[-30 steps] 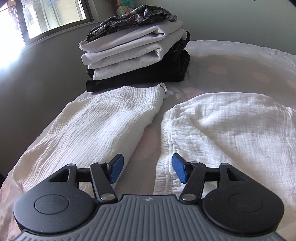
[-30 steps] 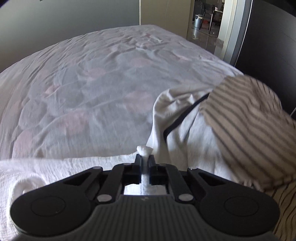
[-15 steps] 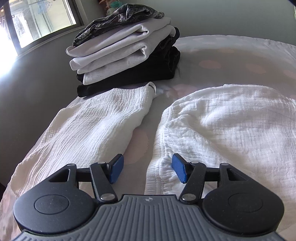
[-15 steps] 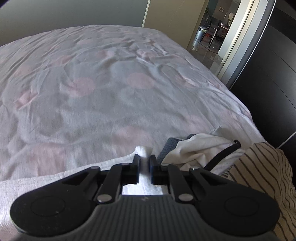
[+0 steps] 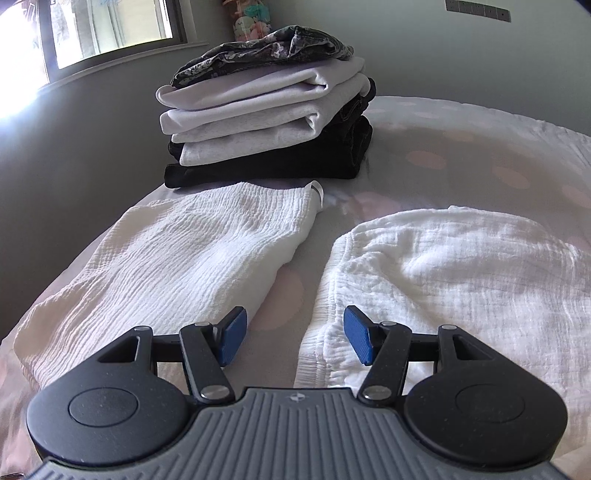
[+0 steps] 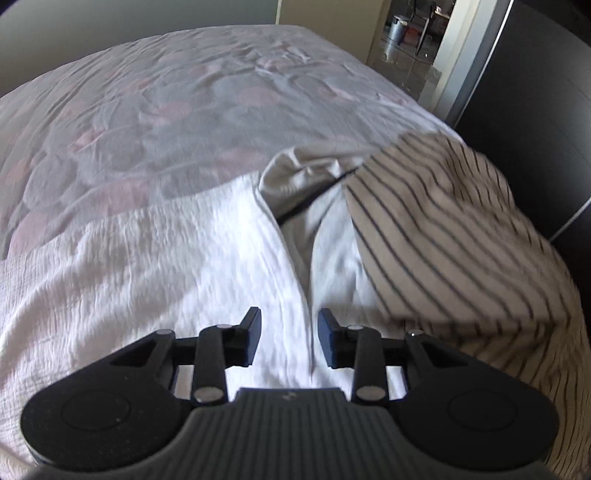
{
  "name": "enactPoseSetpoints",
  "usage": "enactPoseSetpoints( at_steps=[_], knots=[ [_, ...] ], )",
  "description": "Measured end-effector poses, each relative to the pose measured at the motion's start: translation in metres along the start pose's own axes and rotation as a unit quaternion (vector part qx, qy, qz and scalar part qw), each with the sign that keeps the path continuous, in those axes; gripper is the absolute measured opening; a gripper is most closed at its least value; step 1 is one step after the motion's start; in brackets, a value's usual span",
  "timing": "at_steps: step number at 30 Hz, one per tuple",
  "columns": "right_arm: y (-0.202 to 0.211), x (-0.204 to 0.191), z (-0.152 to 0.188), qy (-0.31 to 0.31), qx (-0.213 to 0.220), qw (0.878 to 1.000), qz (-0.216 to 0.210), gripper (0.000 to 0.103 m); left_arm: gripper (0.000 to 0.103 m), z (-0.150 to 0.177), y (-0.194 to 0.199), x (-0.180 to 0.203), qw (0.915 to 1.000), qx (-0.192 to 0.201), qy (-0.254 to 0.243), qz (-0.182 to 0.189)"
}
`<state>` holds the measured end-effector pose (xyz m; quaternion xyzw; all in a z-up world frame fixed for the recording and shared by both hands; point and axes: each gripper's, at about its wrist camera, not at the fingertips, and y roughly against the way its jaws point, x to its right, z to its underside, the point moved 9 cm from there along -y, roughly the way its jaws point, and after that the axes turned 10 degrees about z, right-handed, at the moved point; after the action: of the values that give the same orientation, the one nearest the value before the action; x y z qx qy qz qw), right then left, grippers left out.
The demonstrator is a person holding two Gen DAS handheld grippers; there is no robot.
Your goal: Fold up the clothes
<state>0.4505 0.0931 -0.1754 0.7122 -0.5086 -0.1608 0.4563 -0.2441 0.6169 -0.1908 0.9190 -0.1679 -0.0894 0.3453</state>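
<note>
Bed [image 5: 461, 147] with dotted sheet; window [image 5: 110, 29] beyond left claw [image 5: 291, 341], spread, empty. Right claw [image 6: 288, 341], just opening, spread over blurred white garment [image 6: 147, 258]; striped garment [image 6: 461, 240] cut off.

Left gripper [image 5: 291, 341] gapes wide; right gripper [image 6: 289, 341], jaws just opening, holds nothing

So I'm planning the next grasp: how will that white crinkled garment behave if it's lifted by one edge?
The white crinkled garment looks thin and floppy, so it would likely drape and unfold. Its crinkled weave probably grips well. It seems light.
</note>
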Motion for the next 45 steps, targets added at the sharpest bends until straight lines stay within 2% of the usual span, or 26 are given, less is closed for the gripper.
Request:
enactPoseSetpoints(
  at_steps=[4,7,8,10,11,14,17,21,24,26,29,31,35,37,40,42,44,45],
  knots=[
    [-0.001,0.010,0.039,-0.064,-0.035,0.997,-0.022,0.043,0.069,0.001,0.003,0.002,1.0000,0.001,-0.001,0.005],
    [-0.010,0.016,0.046,-0.124,-0.041,0.991,-0.036,0.044,0.069,0.003,0.002,0.006,0.9999,-0.005,-0.014,0.006],
    [-0.014,0.017,0.046,-0.137,-0.040,0.989,-0.038,0.041,0.068,0.003,0.002,0.008,0.9998,-0.007,-0.018,0.006],
    [-0.019,0.015,0.043,-0.155,-0.043,0.986,-0.047,0.015,0.069,0.003,0.003,0.010,0.9997,-0.009,-0.021,0.009],
    [-0.018,0.013,0.041,-0.155,-0.042,0.986,-0.048,0.008,0.069,0.003,0.004,0.011,0.9997,-0.010,-0.019,0.012],
    [-0.005,0.008,0.026,-0.110,-0.010,0.994,-0.014,0.008,0.069,0.003,0.008,0.015,0.9994,-0.007,-0.017,0.029],
    [0.003,0.017,0.012,-0.099,0.008,0.995,0.016,0.008,0.069,0.003,0.014,0.021,0.9985,-0.004,-0.024,0.049],
    [0.019,0.023,0.009,-0.100,0.011,0.995,0.010,0.023,0.069,-0.005,0.034,0.032,0.9945,-0.002,-0.046,0.094],
    [0.037,0.024,0.014,-0.078,0.020,0.997,0.005,0.026,0.069,-0.010,0.053,0.042,0.9872,-0.009,-0.068,0.144],
    [0.050,0.027,0.019,-0.073,0.024,0.997,-0.002,0.027,0.069,-0.011,0.067,0.049,0.9777,-0.022,-0.105,0.180],
    [0.068,0.029,0.029,-0.059,0.028,0.998,-0.017,0.028,0.069,-0.008,0.090,0.057,0.9591,-0.039,-0.184,0.212],
    [0.079,0.029,0.042,-0.036,0.028,0.999,-0.025,0.030,0.069,0.000,0.105,0.062,0.9410,-0.054,-0.240,0.232],
    [0.094,0.031,0.071,0.006,0.023,0.999,-0.035,0.034,0.069,0.032,0.134,0.077,0.8863,-0.109,-0.347,0.287],
    [0.101,0.032,0.086,0.024,0.022,0.999,-0.036,0.035,0.071,0.052,0.144,0.086,0.8580,-0.133,-0.396,0.299],
    [0.109,0.037,0.105,0.046,0.021,0.998,-0.037,0.036,0.073,0.087,0.156,0.099,0.8104,-0.172,-0.462,0.316],
    [0.114,0.040,0.117,0.060,0.022,0.997,-0.035,0.037,0.073,0.110,0.158,0.106,0.7831,-0.197,-0.493,0.324],
    [0.118,0.042,0.128,0.085,0.024,0.996,-0.030,0.040,0.073,0.130,0.156,0.112,0.7631,-0.214,-0.517,0.323],
    [0.119,0.042,0.133,0.101,0.025,0.994,-0.028,0.043,0.073,0.138,0.153,0.113,0.7573,-0.220,-0.527,0.317]
  ],
)
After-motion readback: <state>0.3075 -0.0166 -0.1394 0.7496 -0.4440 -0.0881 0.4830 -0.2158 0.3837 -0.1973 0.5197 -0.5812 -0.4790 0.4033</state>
